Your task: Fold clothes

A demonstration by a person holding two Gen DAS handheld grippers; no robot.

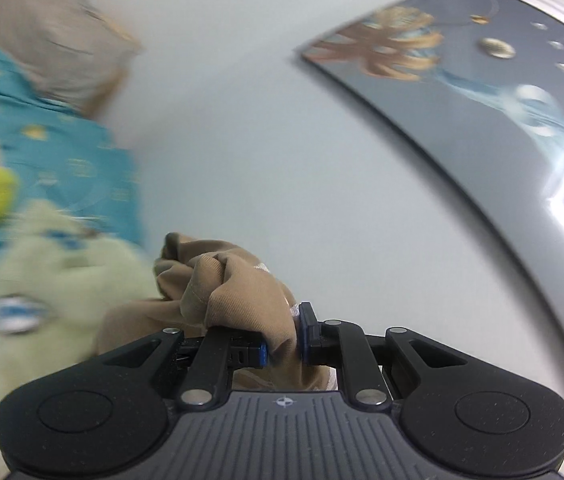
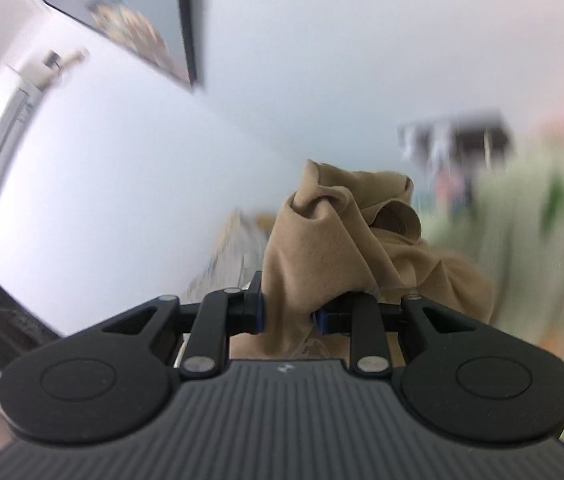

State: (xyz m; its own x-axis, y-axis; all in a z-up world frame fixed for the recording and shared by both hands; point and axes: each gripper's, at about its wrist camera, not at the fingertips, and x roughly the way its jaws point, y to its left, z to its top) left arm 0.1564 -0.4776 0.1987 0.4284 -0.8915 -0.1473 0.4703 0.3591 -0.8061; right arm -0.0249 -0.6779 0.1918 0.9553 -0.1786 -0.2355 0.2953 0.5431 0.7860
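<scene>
My left tongs (image 1: 282, 350) and right tongs (image 2: 290, 316) each clamp bunched tan garment (image 1: 238, 280). Only the right view shows an air conditioner (image 2: 4, 140); the left, a teal shirt (image 1: 42, 140).

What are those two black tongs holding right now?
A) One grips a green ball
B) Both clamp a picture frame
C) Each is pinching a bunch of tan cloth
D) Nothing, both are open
C: the left tongs and the right tongs are each closed on bunched tan cloth that rises between their tips.
</scene>
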